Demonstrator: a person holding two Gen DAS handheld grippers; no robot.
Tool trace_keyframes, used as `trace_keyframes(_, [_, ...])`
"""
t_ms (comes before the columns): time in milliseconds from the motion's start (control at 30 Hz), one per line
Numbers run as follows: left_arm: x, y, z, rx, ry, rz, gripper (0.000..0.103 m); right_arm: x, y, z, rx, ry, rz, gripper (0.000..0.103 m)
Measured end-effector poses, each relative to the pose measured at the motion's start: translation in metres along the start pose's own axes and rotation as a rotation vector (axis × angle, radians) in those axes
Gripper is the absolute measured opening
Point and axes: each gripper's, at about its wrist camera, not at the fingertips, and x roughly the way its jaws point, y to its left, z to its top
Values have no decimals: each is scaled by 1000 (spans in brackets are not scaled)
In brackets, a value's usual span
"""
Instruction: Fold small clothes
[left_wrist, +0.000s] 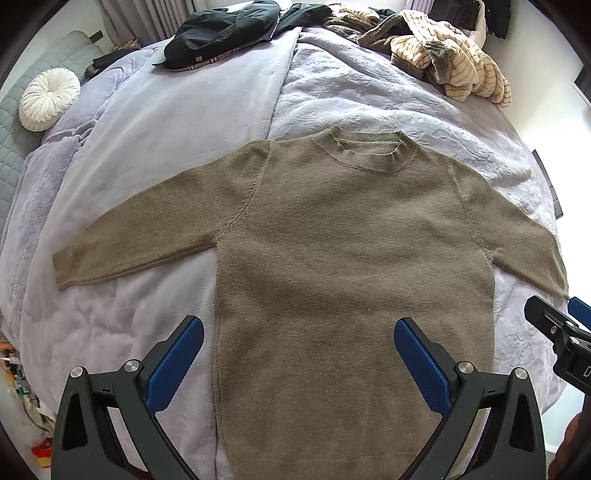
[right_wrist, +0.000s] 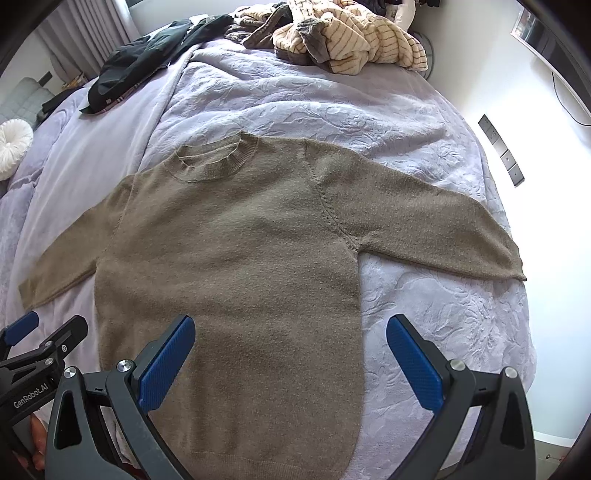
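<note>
An olive-brown knit sweater (left_wrist: 332, 236) lies flat and face up on the lilac bedspread (left_wrist: 184, 122), collar at the far end, both sleeves spread out to the sides. It also shows in the right wrist view (right_wrist: 236, 251). My left gripper (left_wrist: 299, 332) is open and empty above the lower body of the sweater, near its hem. My right gripper (right_wrist: 290, 332) is open and empty above the sweater's right hem side. Each gripper shows at the edge of the other's view: the right gripper (left_wrist: 557, 328) and the left gripper (right_wrist: 40, 339).
A dark jacket (left_wrist: 221, 29) lies at the far left of the bed. A heap of beige striped clothes (left_wrist: 443, 55) lies at the far right. A round white cushion (left_wrist: 48, 99) sits at the left edge. Wall switches (right_wrist: 502, 151) are on the right wall.
</note>
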Motion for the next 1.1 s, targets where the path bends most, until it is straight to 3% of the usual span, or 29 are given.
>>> trace_keyframes(1100, [8,-2,0,-12,18,19,103,7,5,3,-15,6,-1,103])
